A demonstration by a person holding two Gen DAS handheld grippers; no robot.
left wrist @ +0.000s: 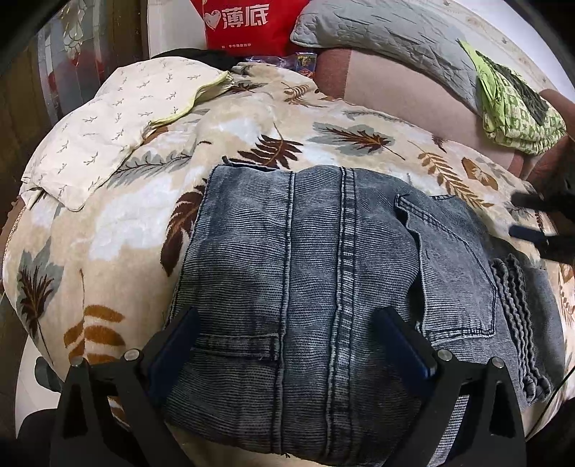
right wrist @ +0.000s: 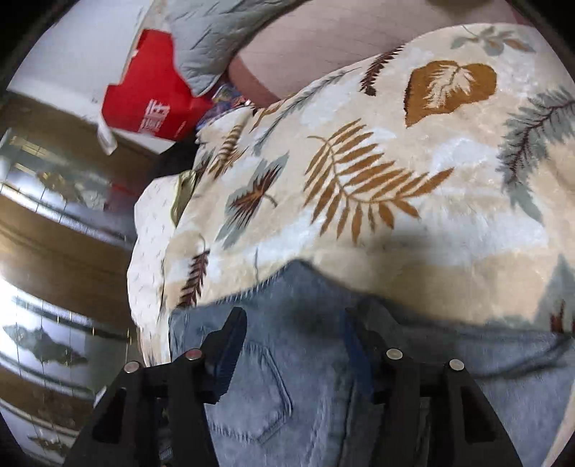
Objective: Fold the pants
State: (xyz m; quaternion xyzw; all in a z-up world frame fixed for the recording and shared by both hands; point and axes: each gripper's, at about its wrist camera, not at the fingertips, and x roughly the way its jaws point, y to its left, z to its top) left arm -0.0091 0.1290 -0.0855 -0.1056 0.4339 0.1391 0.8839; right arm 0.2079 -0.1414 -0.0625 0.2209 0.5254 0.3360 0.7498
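The jeans (left wrist: 323, 287) lie folded mid-frame on the leaf blanket (left wrist: 107, 233): heavy, limp denim, best pinched at a thick seam or hem. Left gripper (left wrist: 287, 327) gapes wide over them, holding nothing. Right gripper (right wrist: 291, 341), lower centre, looks part-open and empty, though blurred.

- Leaf-print blanket (left wrist: 251, 118) across the bed, our landmark.
- Cream pillowcase (left wrist: 107, 122) on blanket's left.
- Red bag (left wrist: 244, 25) behind blanket.
- Grey quilted pillow (left wrist: 388, 32) behind-right.
- Green patterned cloth (left wrist: 514, 107) right of blanket.
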